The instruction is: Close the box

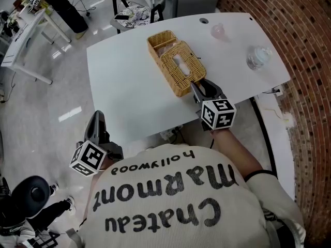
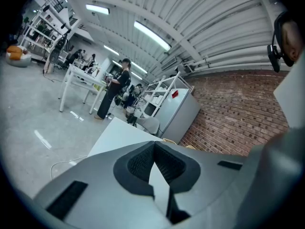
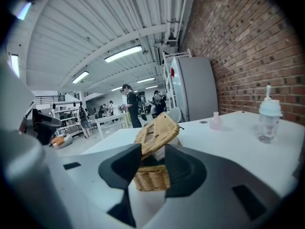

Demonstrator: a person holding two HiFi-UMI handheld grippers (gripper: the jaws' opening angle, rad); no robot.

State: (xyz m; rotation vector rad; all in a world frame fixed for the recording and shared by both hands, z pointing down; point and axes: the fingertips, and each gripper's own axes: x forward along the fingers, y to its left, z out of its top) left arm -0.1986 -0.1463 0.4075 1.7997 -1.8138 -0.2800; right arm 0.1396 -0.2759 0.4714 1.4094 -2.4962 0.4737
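Note:
A wicker box (image 1: 160,41) lies on the white table (image 1: 129,87). Its wicker lid (image 1: 181,66) rests aslant over the near part, and the far part stays uncovered. From the right gripper view the lid (image 3: 157,132) tilts up above the box's near end (image 3: 151,178), with something white showing under it. My right gripper (image 1: 201,85) sits at that near end, open; the lid's near edge reaches between its jaws (image 3: 152,149), clear of the right pad. My left gripper (image 1: 96,119) hangs off the table's front left edge, shut and empty (image 2: 154,149).
A small pink bottle (image 1: 219,31) and a clear plastic bottle (image 1: 257,57) stand at the table's far right. A brick wall (image 1: 289,14) runs along the right side. A chair (image 1: 135,12) stands beyond the far edge. A person (image 2: 112,94) stands by other tables far off.

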